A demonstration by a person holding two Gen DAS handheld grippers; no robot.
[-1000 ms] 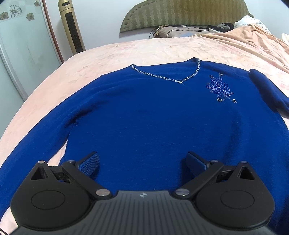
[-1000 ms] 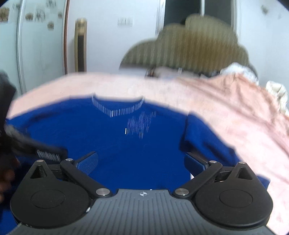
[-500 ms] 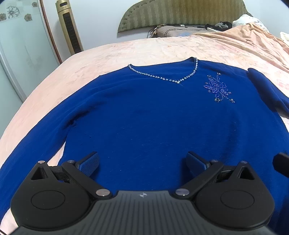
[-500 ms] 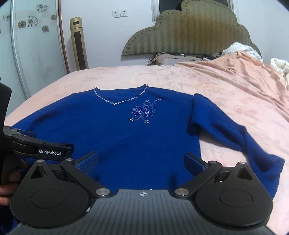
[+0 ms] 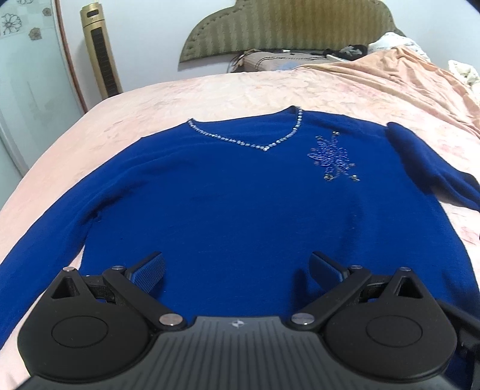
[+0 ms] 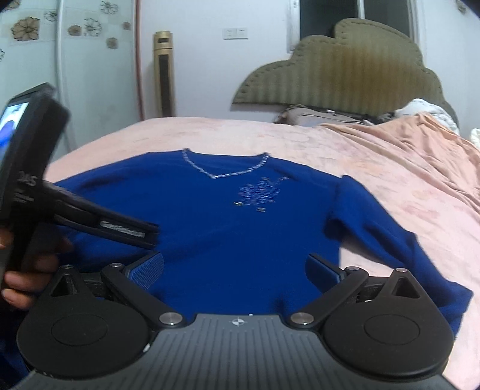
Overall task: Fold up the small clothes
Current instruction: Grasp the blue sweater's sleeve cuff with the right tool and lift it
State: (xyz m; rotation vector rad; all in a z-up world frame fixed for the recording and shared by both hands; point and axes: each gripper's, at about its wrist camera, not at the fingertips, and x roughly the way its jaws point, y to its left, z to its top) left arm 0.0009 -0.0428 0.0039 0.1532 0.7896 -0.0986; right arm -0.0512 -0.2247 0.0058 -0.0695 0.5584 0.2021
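A royal-blue sweater (image 5: pixel 240 204) with a beaded V-neck and a beaded flower on the chest lies flat, front up, on the pink bedspread (image 5: pixel 240 90). Both sleeves are spread out to the sides. My left gripper (image 5: pixel 237 270) hovers open above the sweater's lower body, nothing between its fingers. In the right wrist view the same sweater (image 6: pixel 240 225) fills the middle, and my right gripper (image 6: pixel 234 270) is open over its lower hem near the right sleeve (image 6: pixel 390 240). The left gripper (image 6: pixel 129 231) shows there from the side, held by a hand (image 6: pixel 18 288).
A padded headboard (image 5: pixel 285 27) and piled bedding (image 5: pixel 390 60) lie at the far end of the bed. A tall gold fan tower (image 5: pixel 100 51) and a glass panel (image 5: pixel 27 90) stand at the left beside the bed edge.
Both grippers have risen and tilted up a little, so the sweater sits lower in view. The left gripper has swung further into the right wrist view. Both stay open.
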